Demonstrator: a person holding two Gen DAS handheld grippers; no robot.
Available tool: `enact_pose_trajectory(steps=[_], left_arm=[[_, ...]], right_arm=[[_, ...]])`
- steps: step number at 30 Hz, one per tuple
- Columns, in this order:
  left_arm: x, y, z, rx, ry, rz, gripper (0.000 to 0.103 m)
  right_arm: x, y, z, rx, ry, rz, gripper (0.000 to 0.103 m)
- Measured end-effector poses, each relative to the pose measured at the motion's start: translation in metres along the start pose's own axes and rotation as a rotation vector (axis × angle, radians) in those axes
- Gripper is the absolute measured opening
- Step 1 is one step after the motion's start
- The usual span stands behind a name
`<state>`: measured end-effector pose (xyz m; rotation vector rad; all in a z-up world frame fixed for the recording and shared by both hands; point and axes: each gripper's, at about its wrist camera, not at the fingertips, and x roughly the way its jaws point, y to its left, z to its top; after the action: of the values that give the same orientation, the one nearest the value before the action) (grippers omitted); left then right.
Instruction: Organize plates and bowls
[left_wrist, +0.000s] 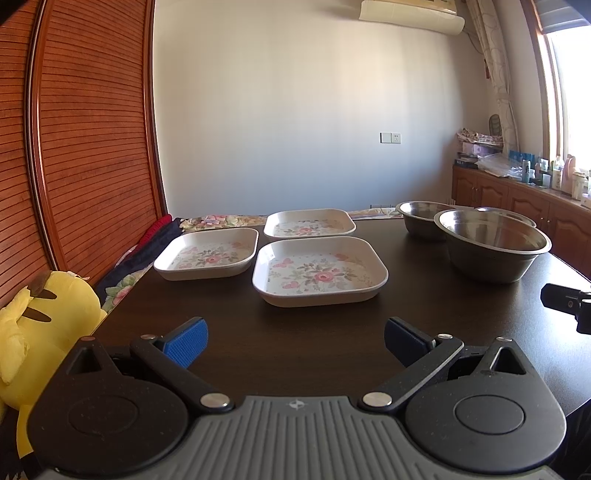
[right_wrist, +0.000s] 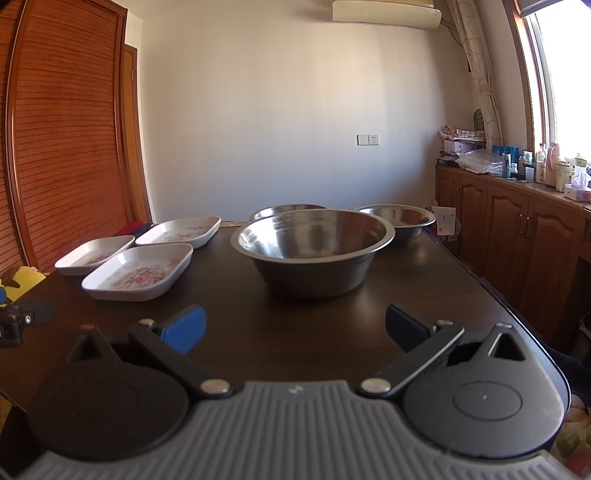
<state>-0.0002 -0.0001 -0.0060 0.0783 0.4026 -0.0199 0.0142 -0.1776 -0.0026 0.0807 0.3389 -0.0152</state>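
Plates come first from the left: three square floral ones sit on the dark table (left_wrist: 295, 354), one (left_wrist: 207, 253) left of the nearest floral plate (left_wrist: 319, 271), another (left_wrist: 309, 224) just behind it. Right of that nearest plate stand three steel bowls, the big one (left_wrist: 493, 245) foremost. I judge the plates light, stiff and slick, best pinched at a raised rim; the bowls are rigid, smooth metal, and I would take them by the flared lip. My left gripper (left_wrist: 295, 343) hangs spread and empty short of the nearest plate; my right gripper (right_wrist: 295, 328) likewise gapes before the big bowl (right_wrist: 312, 251). Only the left wrist view shows the yellow plush toy (left_wrist: 44, 332) whole; the right shows all three bowls clearly.
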Motion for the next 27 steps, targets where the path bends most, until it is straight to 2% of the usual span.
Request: enact_pose_trajectory(steps=[27], left_arm=[[0.0037, -0.0013, -0.006, 0.005, 0.018, 0.003, 0.103]], right_arm=[[-0.0022, 0.0004, 0.0012, -0.002, -0.003, -0.003, 0.103]])
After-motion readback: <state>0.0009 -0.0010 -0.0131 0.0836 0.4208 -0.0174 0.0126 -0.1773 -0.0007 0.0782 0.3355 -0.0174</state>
